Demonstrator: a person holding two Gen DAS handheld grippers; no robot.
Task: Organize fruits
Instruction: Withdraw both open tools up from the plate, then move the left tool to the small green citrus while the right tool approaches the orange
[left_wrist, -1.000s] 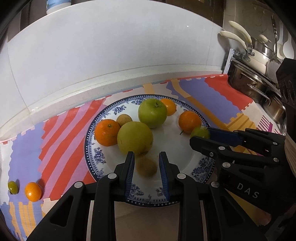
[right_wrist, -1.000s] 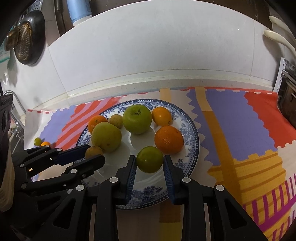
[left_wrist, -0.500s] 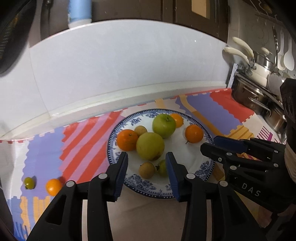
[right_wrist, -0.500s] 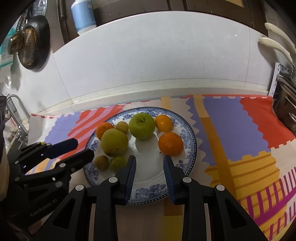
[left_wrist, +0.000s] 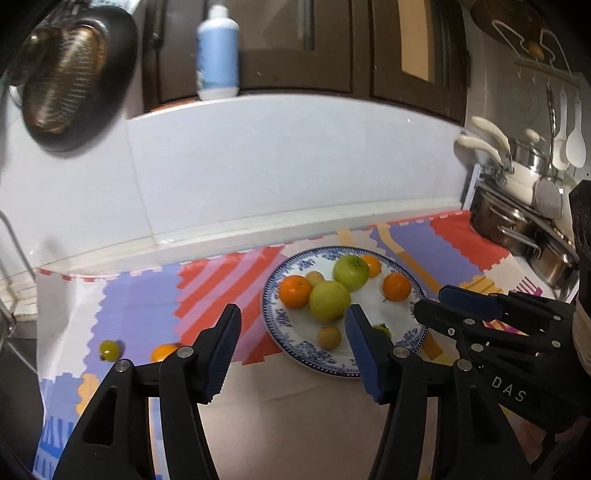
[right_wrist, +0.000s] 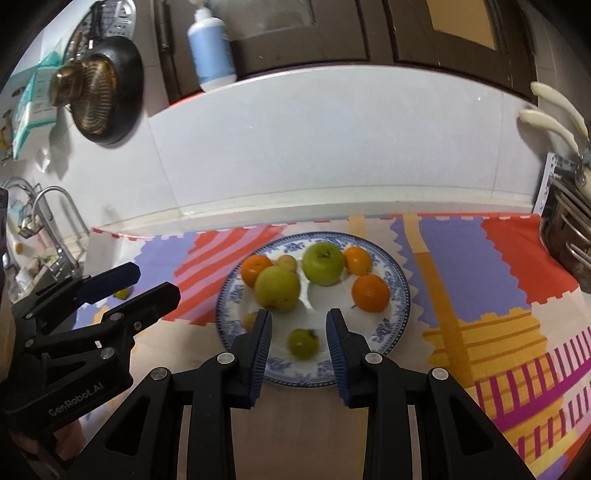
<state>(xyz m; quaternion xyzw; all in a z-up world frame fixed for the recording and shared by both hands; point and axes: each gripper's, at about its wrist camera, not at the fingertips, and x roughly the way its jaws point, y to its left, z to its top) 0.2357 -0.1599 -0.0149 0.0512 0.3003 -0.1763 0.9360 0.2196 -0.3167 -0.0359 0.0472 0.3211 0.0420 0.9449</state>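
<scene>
Jaws of left gripper (left_wrist: 292, 310) partway apart, just been opening, nothing between them; right gripper (right_wrist: 298, 314) at a narrow gap, gripping nothing. Small green fruit (right_wrist: 303, 343) lying on blue-patterned plate (right_wrist: 403, 291) below right fingers, green apple (right_wrist: 322, 263) farther back. Loose orange (left_wrist: 164, 352) and tiny green fruit (left_wrist: 109, 349) on striped mat (left_wrist: 140, 306), well left of plate.

Tabletop (right_wrist: 303, 424) pale beige where bare, mostly covered by a patterned cloth (right_wrist: 461, 258) in red, purple, orange and white. White tiled backsplash (right_wrist: 314, 147) behind, with a raised ledge along its base. Dark brown cabinet doors (right_wrist: 369, 29) above. Blue-and-white bottle (right_wrist: 212, 48) stands on top of the backsplash. Dark pan with a metal strainer (right_wrist: 98, 98) hangs at left. Faucet (right_wrist: 55, 218) at far left. Stacked steel pots (left_wrist: 517, 221) at right; white utensils (left_wrist: 570, 136) hang above them. Lighting dim, indoor.
</scene>
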